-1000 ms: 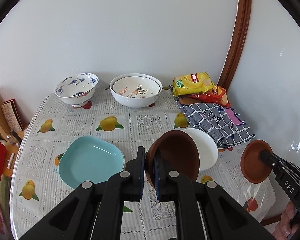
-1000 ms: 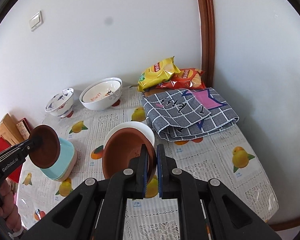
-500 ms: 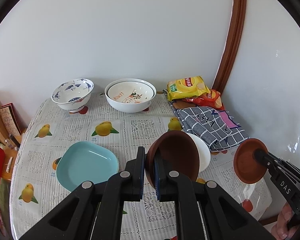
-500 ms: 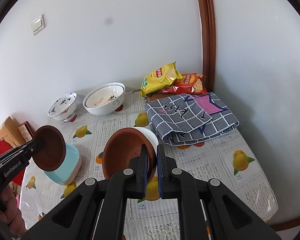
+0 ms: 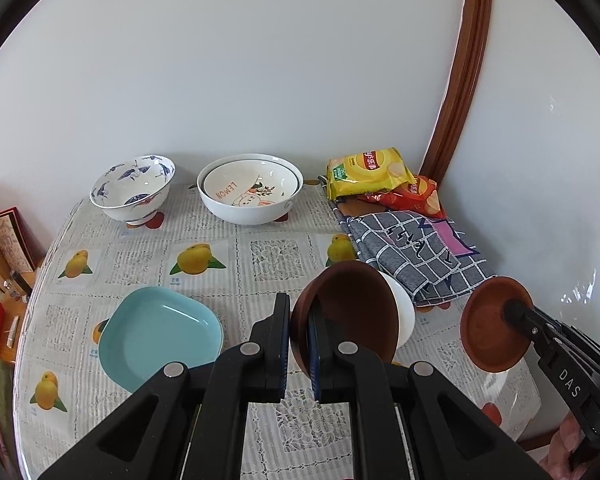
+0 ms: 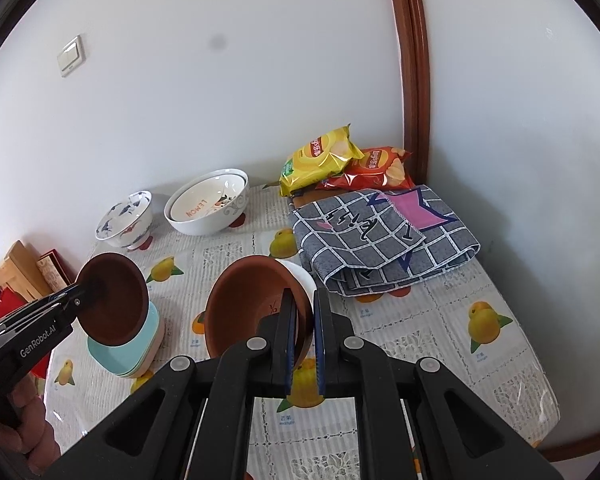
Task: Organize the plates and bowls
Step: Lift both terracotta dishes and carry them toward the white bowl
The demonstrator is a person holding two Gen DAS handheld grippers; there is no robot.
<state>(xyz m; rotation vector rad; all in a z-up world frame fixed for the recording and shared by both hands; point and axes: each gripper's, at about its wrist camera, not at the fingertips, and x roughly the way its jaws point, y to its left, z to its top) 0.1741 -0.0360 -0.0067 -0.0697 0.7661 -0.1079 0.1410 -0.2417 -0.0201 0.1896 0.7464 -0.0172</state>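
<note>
Two brown dishes are held clear of the desk (image 5: 260, 256), one in each gripper. The left gripper (image 5: 298, 322) is clamped tight on the rim of a brown bowl (image 5: 352, 312), which is tilted on edge. The right gripper (image 6: 304, 320) is likewise pinched shut on the rim of a second brown bowl (image 6: 252, 304).

The white bowl (image 5: 402, 312) sits directly behind and below the left gripper's load, and just past the right gripper's. The teal plate (image 5: 160, 332) lies down and to the left of the left gripper. Either brown bowl appears within easy reach of nesting in the white one; the right one seems nearer.
</note>
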